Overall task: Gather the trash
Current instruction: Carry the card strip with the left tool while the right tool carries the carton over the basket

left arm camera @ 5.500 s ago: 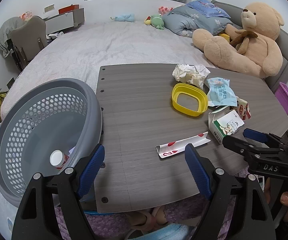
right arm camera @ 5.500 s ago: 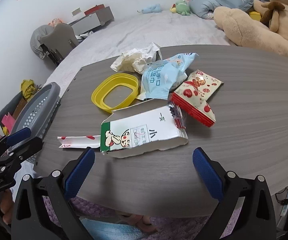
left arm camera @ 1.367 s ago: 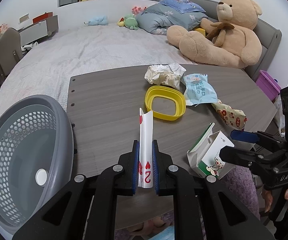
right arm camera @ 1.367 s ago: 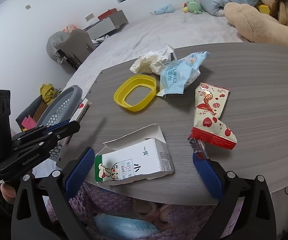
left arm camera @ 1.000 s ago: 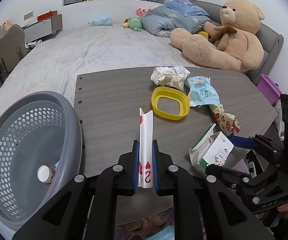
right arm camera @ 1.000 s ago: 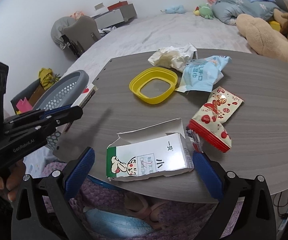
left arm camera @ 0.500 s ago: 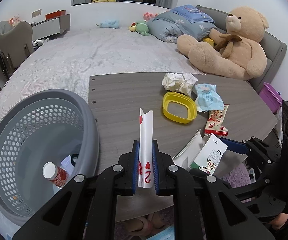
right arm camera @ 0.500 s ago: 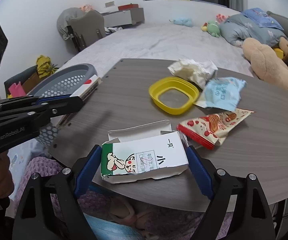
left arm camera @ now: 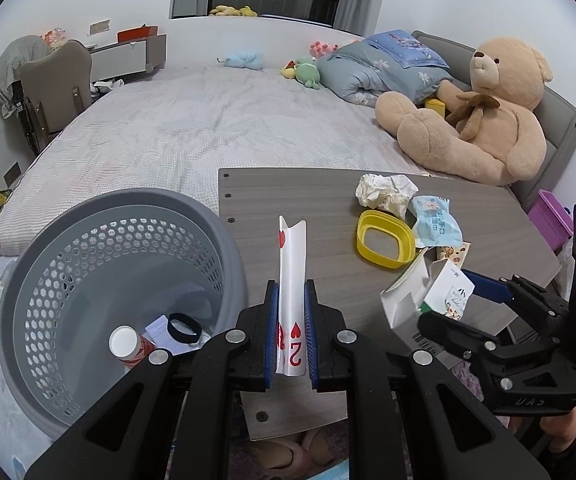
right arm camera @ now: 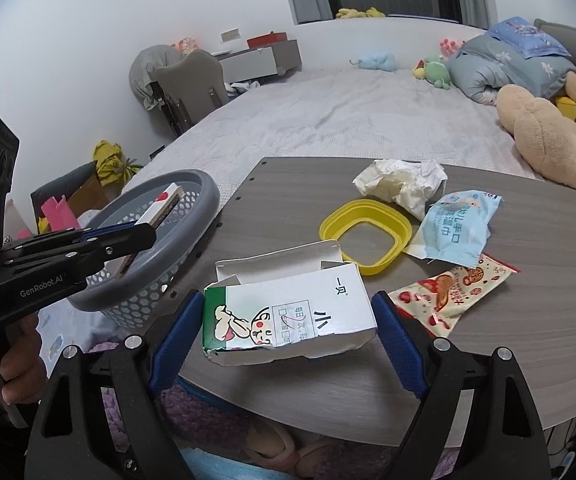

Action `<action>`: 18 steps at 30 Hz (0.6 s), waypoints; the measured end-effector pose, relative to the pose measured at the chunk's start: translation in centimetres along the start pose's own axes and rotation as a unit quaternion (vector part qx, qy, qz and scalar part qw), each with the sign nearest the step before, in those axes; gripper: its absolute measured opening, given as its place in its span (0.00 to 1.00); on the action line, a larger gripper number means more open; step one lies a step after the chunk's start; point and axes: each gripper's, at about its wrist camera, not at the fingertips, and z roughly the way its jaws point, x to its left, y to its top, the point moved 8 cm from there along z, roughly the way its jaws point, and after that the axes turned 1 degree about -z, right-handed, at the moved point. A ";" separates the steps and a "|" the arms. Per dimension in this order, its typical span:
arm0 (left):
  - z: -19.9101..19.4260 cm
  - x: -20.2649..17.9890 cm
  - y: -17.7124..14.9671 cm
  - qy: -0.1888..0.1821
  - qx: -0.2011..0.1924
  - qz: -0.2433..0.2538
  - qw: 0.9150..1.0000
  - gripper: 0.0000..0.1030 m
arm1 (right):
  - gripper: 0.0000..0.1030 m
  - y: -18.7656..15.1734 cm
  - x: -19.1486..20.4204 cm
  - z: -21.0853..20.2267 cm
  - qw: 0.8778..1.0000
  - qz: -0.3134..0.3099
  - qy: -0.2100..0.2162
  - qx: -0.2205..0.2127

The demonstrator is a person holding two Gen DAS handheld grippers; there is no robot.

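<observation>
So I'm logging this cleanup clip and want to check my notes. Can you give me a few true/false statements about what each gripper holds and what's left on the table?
1. The left gripper is shut on a playing card. True.
2. The right gripper is empty. False: its jaws have just been closing and hold the milk carton between them.
3. The basket is empty. False: a small bottle and a black ring lie in it.
4. A yellow ring sits on the table. True.
5. The crumpled paper is in the basket. False: it lies on the table behind the yellow ring.
</observation>
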 end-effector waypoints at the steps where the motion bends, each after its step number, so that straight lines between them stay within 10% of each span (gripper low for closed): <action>1: -0.1 0.1 0.0 0.001 -0.001 -0.001 1.000 0.12 | 0.80 0.1 -0.1 -0.1 1.000 0.002 -0.001 -0.001; 18: -0.8 4.6 1.0 0.026 -0.004 -0.033 0.999 0.12 | 0.80 3.6 1.9 1.1 0.999 0.008 0.032 -0.013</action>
